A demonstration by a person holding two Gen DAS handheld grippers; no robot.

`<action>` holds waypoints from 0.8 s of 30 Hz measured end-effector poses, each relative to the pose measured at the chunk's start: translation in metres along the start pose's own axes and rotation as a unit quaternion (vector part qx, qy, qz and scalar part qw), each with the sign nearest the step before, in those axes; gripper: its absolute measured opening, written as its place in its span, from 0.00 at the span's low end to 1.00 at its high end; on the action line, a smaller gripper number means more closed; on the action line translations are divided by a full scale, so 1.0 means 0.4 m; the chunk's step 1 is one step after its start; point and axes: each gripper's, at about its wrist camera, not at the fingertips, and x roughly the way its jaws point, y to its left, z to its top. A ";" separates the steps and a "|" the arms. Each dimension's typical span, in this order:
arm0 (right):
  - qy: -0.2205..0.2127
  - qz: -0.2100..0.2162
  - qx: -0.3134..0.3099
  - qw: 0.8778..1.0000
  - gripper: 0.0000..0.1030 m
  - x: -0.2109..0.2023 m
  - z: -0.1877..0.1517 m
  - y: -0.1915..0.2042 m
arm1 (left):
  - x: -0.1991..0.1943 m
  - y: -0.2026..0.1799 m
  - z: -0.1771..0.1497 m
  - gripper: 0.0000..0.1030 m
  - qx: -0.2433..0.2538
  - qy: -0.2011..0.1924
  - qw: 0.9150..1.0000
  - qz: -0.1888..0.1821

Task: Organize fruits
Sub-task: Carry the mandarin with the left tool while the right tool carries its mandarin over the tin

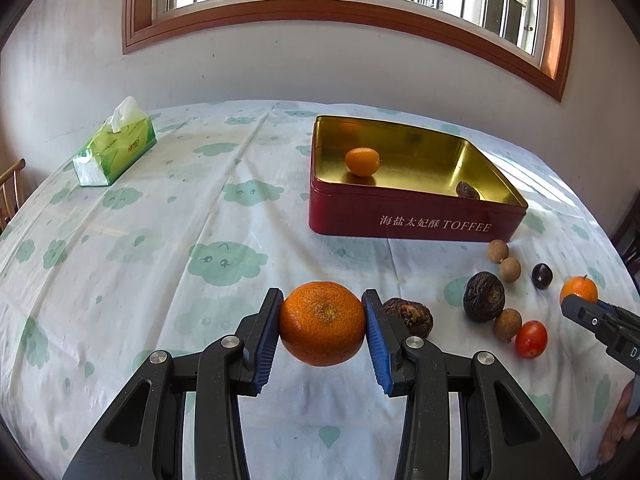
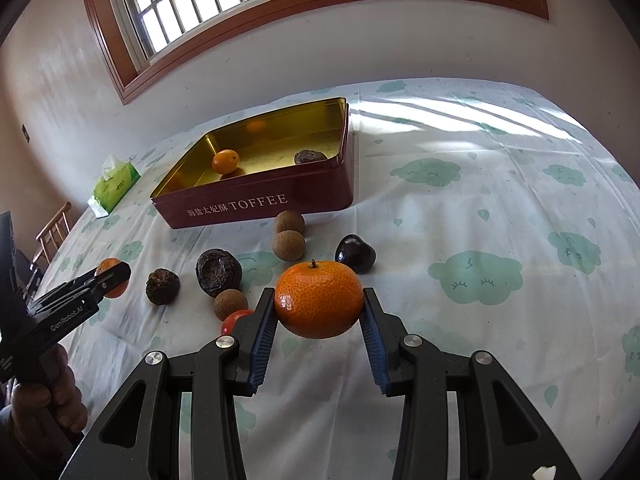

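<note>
Orange mandarins fill both tools: the left hand-held gripper (image 1: pixel 322 326) clamps one mandarin (image 1: pixel 322 324), the right hand-held gripper (image 2: pixel 319 308) another mandarin (image 2: pixel 319 300), both near the red toffee tin (image 1: pixel 416 220).

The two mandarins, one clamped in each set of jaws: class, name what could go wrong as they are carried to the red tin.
1. Each mandarin is round and pinched only at its sides, so it might slip or bruise.
2. The red tin has a raised wall; a low carry might clip it.
3. The cherry tomato and longans lie loose nearby and could be knocked rolling.
</note>
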 end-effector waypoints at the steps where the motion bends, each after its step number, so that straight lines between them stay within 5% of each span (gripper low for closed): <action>1: -0.001 0.001 -0.003 1.000 0.37 0.000 0.005 0.004 | 0.000 -0.002 0.007 0.40 0.001 -0.002 1.000 0.000; 24: -0.034 0.017 -0.029 0.999 0.37 0.030 0.126 0.066 | 0.051 -0.008 0.150 0.40 -0.001 -0.035 0.999 0.002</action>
